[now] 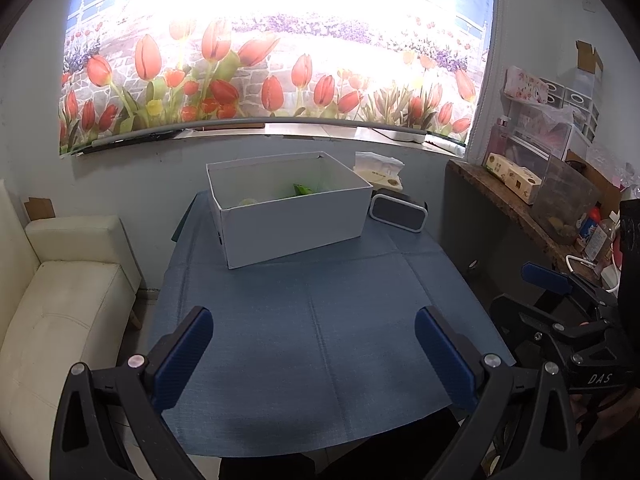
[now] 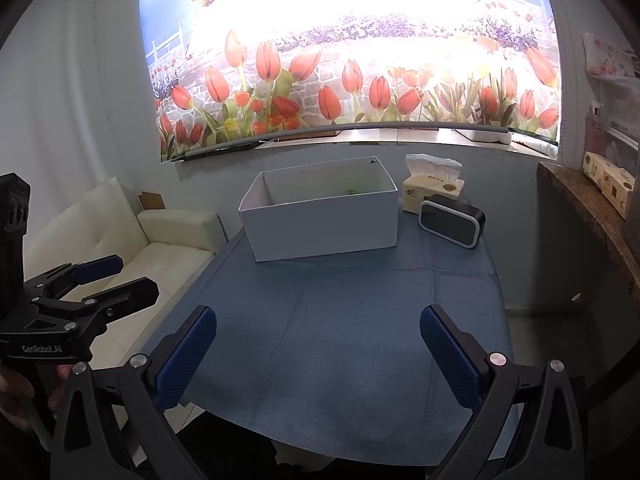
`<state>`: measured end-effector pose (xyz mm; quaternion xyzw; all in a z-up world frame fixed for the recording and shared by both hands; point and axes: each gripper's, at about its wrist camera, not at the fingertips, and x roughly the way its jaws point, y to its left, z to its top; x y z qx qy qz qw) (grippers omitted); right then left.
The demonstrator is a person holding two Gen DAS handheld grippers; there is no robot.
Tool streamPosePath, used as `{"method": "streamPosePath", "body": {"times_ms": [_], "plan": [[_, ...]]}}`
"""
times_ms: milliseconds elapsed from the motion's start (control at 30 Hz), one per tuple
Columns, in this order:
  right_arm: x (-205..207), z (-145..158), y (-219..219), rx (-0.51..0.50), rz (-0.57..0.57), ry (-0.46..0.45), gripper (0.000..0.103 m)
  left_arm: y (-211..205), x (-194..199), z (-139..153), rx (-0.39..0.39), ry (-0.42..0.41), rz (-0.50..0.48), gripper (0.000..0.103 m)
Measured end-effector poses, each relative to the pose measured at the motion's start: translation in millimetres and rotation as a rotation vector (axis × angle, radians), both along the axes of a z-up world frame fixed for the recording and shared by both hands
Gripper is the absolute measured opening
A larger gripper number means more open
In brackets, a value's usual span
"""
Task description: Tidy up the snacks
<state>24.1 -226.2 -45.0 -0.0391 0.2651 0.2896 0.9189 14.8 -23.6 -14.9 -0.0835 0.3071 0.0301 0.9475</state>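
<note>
Left gripper (image 1: 314, 354) was spread wide, nothing between its pads, hovering over the near edge of the blue cloth (image 1: 320, 320). Right gripper (image 2: 318, 356) was the same: fingers apart, empty, just right of the left one. Well ahead of both sat the white box (image 1: 292, 226), lid off, with a green snack (image 1: 303, 189) and a pale round item inside. Speaker (image 2: 452, 220) and tissue pack (image 2: 434, 184) stood just right of the box. Sofa (image 1: 60, 308) lay left of the left gripper, shelf (image 1: 516, 208) off to the right.

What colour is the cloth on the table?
The tablecloth is blue with visible fold creases, shown best in the right wrist view.
</note>
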Motion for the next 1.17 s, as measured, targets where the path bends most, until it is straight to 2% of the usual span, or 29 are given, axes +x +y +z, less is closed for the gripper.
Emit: {"method": "streamPosePath", "body": {"times_ms": [1167], "plan": [[2.7,0.7,4.4,-0.008,0.009,0.004,0.103,7.4,-4.9,0.4,-0.034,-0.009,-0.008,0.103]]}}
